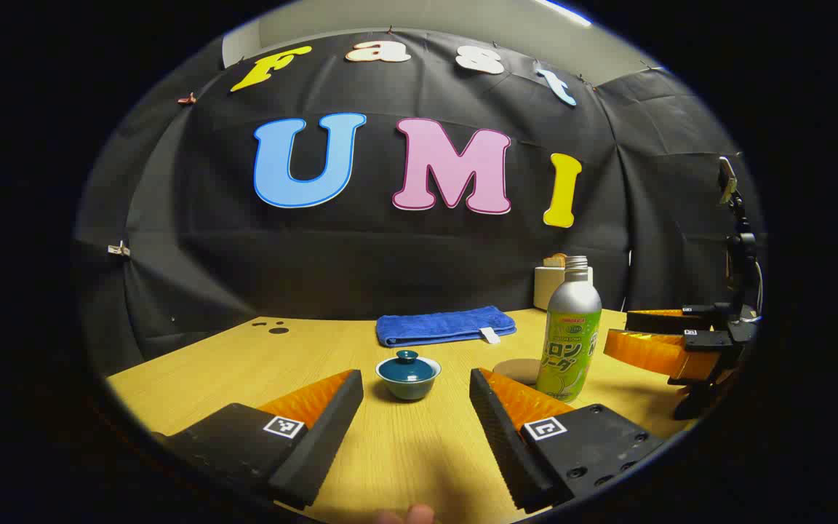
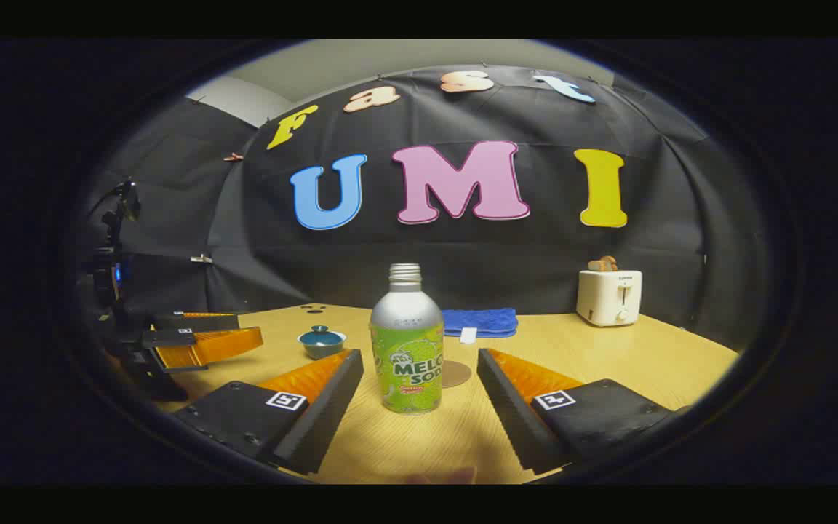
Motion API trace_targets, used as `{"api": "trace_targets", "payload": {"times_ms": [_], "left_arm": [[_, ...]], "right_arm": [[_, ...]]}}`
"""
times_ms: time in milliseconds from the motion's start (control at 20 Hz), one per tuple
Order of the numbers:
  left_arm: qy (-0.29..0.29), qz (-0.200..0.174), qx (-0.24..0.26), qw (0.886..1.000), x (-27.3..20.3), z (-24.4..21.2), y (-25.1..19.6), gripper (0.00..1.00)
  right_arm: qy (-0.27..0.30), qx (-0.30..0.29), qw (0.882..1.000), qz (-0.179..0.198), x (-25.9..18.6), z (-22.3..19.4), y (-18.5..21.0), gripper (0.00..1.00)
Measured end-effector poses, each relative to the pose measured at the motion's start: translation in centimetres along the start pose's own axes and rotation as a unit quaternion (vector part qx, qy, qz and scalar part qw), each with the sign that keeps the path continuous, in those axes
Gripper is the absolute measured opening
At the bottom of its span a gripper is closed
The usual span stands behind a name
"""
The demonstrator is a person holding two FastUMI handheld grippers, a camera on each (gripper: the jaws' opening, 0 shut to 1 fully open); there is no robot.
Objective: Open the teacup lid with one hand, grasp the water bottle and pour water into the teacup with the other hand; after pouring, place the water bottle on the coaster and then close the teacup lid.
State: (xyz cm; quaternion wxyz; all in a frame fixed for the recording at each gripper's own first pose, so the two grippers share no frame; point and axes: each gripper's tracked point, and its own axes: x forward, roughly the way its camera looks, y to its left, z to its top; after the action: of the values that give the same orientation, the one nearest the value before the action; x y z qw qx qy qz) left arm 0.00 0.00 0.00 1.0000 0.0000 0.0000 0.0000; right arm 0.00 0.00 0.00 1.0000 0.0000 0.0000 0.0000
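A folded blue towel [image 1: 446, 324] lies flat at the back of the pale wooden table [image 1: 244, 364], its long side running across the left gripper view. Farther back and to the right, a cream toaster [image 2: 609, 297] with a slice of bread in its slot stands near the black cloth wall. Nothing lies between either gripper and the thing ahead of it.

The left gripper [image 1: 416, 407] hovers low over the table with its fingers spread wide, holding nothing. Straight ahead of it, in line with the gap between the fingers, sits the small teal ceramic teacup [image 1: 408, 377], upright, its domed lid [image 1: 407, 366] on top with the knob pointing up. To the right of the cup lies the round brown coaster [image 1: 518, 369], flat on the table and partly hidden by the bottle.

The silver aluminium water bottle with a green label [image 2: 406, 340] stands upright, long axis vertical, uncapped threaded neck pointing up. It is just in front of the coaster. The right gripper [image 2: 419, 400] faces it with fingers wide apart, the bottle centred between them but touched by neither. In the right gripper view the teacup is left of the bottle, beyond the left gripper.
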Motion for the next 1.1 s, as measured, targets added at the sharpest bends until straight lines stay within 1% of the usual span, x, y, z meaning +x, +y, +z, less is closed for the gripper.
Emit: {"api": "trace_targets", "payload": {"times_ms": [400,700,950,1100], "left_arm": [[-0.001,0.001,-0.002,1.000,-0.1,-0.3,0.1,0.95],[-0.002,0.020,-0.001,1.000,0.2,-0.3,0.7,0.95],[0.005,0.013,0.008,1.000,3.3,-0.5,1.9,0.95],[0.006,-0.011,0.014,1.000,5.8,0.2,1.7,0.95]], "right_arm": [[0.011,0.000,1.000,0.003,0.3,-0.5,0.1,0.98],[0.012,0.000,1.000,0.008,0.2,-0.6,0.2,0.98],[0.013,0.001,1.000,0.011,0.5,-0.5,0.3,0.98],[0.012,0.000,1.000,0.011,0.5,-0.5,0.3,0.97]]}}
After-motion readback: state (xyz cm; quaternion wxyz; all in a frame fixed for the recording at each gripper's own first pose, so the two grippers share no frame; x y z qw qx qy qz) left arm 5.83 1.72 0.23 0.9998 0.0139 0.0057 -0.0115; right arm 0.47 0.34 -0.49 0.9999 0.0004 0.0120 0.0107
